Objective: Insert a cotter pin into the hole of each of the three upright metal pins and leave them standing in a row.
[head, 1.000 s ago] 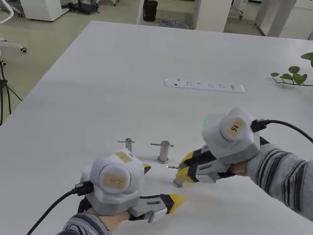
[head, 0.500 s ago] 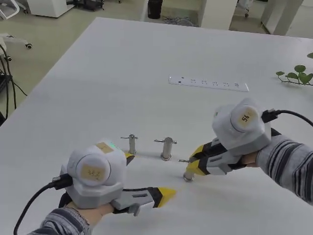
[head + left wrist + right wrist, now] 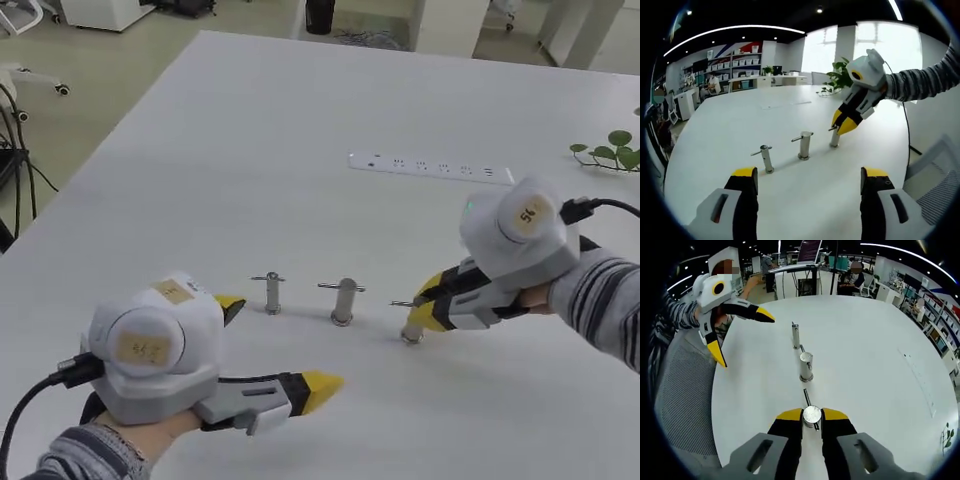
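I am working at a big white table (image 3: 250, 150). It is smooth and bare, with a long white power strip (image 3: 430, 168) lying flat on the far side. A small green plant (image 3: 608, 152) sits at the right edge. Past the table I see a pale floor (image 3: 60, 60), and my gripper views show desks and shelves farther off.

Three metal pins stand in a row in front of me, running from left to right: the left pin (image 3: 271, 293), the middle pin (image 3: 343, 302) and the right pin (image 3: 411, 333). All three stand straight up on their flat bottoms, so their long way goes up and down. A thin cotter pin (image 3: 335, 286) lies sideways across the top of each one, flat like the table.

My right gripper (image 3: 420, 305) is down at the right pin. Its two yellow tips are squeezed on the top of that pin, one on each side.

My left gripper (image 3: 278, 345) is low over the table, near the left pin but not touching it. Its tips are wide apart and hold nothing.
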Demonstrator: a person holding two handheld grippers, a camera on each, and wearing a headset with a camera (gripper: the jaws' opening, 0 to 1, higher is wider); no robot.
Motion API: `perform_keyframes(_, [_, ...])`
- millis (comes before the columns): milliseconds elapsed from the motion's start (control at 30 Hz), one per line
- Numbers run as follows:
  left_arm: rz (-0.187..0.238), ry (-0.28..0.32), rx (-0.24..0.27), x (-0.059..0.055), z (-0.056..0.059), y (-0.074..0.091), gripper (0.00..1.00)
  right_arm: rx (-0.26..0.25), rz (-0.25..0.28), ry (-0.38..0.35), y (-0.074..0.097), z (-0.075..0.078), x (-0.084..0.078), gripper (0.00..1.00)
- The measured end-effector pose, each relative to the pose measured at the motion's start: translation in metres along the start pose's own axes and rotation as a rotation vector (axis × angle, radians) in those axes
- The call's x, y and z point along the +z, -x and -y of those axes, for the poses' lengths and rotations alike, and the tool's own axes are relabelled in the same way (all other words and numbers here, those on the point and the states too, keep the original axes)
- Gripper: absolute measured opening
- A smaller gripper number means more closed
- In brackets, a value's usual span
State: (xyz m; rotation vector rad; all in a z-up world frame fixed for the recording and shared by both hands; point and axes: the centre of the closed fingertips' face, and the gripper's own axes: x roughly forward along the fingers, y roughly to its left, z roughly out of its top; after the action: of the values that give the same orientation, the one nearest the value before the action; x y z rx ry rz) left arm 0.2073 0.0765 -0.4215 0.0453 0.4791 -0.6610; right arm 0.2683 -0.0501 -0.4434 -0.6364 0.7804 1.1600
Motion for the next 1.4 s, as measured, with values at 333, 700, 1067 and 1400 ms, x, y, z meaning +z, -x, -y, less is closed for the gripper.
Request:
perform_keyframes(333, [0.008, 0.000, 0.037, 0.003, -0.015, 0.009, 0.85, -0.013, -0.008, 0.003, 0.000, 0.008, -0.003, 0.08])
perform_keyframes(700, [0.008, 0.004, 0.049, 0.004, -0.023, 0.009, 0.85, -0.005, -0.011, -0.010, -0.002, 0.013, -0.006, 0.08])
perform_keyframes(1067, [-0.001, 0.009, 0.041, 0.004, -0.023, 0.007, 0.85, 0.009, 0.012, 0.005, -0.001, 0.014, -0.006, 0.10])
perform_keyframes(1400, [-0.004, 0.000, 0.035, 0.009, -0.023, 0.009, 0.86, -0.090, 0.081, -0.100, 0.017, 0.016, -0.001, 0.30])
